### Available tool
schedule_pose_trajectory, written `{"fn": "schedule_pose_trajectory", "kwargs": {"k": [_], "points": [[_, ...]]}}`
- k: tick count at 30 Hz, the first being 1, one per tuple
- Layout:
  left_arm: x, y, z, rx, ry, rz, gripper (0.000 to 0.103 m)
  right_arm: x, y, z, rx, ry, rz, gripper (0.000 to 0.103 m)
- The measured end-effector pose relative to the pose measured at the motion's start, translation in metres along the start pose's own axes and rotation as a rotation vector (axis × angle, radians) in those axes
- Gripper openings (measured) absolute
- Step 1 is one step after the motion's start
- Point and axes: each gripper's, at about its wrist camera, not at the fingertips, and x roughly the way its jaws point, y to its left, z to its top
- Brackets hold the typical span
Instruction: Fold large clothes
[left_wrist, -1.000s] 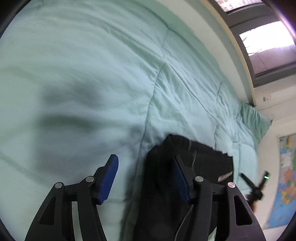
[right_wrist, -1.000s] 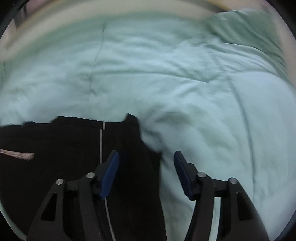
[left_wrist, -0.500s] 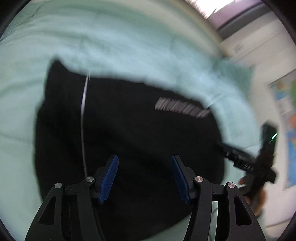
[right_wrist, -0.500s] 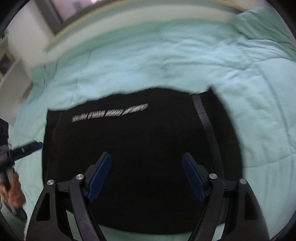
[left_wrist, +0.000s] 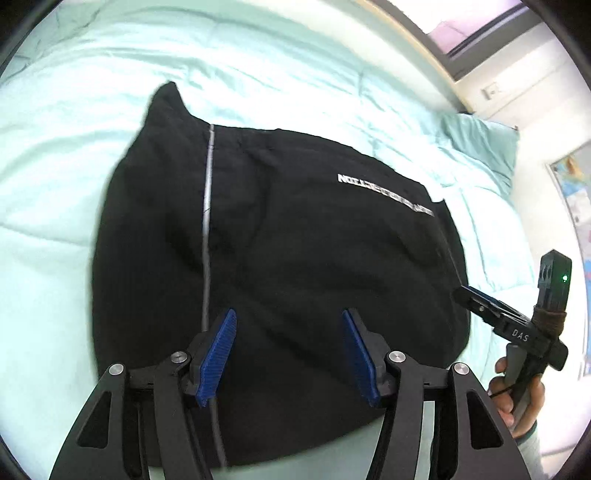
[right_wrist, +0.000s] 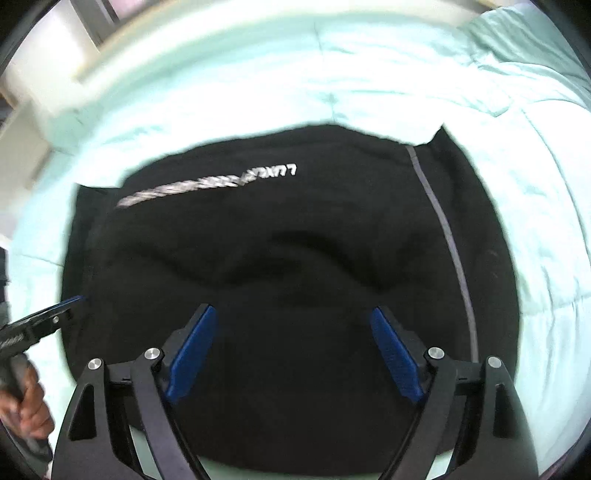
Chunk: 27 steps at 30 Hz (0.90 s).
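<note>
Your one black garment (left_wrist: 295, 258) lies folded into a compact, roughly rectangular bundle on the pale green quilt (left_wrist: 74, 166), spread flat with shallow creases across its middle. A line of white lettering (left_wrist: 384, 194) runs across its upper face, too blurred in the right wrist view to read. One thin grey stripe (left_wrist: 207, 221) runs lengthwise near the garment's edge, ending by a small peak of cloth that points up at one far corner.

Your left gripper (left_wrist: 288, 350) hangs over the near part of the garment with its two blue pads (left_wrist: 218, 354) spread apart and nothing between them. Your right gripper (right_wrist: 291, 354) hangs over the same near part, pads (right_wrist: 192, 350) wider apart, likewise empty. Whether either one touches the cloth cannot be told.

Each gripper shows at the side of the other's view, beside the garment's short edge, with your hand (left_wrist: 521, 391) on its handle; a green light shows on the right one.

Count: one garment, two grippers, one quilt, one green pillow (left_wrist: 480, 144) at the far end, one wall map (left_wrist: 576, 199) and one window (left_wrist: 472, 33).
</note>
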Motion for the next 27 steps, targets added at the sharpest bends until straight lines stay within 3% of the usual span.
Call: {"fn": "schedule_pose_trajectory", "kwargs": {"k": [3,8,12,15,18,22,27], "points": [[-0.001,0.013,-0.02,-0.025,0.038,0.011,0.061,-0.004,-0.007,-0.024,0.012,0.027,-0.025,0.088],[0.034,0.038,-0.033,-0.124,0.088,0.039,0.061,0.046,-0.033,-0.039,0.071,0.146,-0.042,0.084],[0.035,0.019,-0.027,-0.047,0.095,0.1,0.061,0.041,-0.031,-0.035,0.081,0.144,-0.043,0.084],[0.014,0.016,-0.025,-0.025,0.077,0.069,0.061,0.015,-0.036,-0.036,0.103,0.103,0.006,0.079],[-0.011,0.02,-0.024,-0.038,0.028,0.047,0.061,-0.032,-0.054,-0.039,0.163,-0.042,0.02,0.079],[-0.04,0.033,-0.011,-0.046,-0.037,0.063,0.061,-0.071,-0.096,-0.036,0.236,-0.205,0.035,0.089],[-0.043,0.046,0.014,-0.077,-0.041,0.045,0.061,-0.058,-0.127,-0.012,0.221,-0.092,-0.139,0.089]]}}
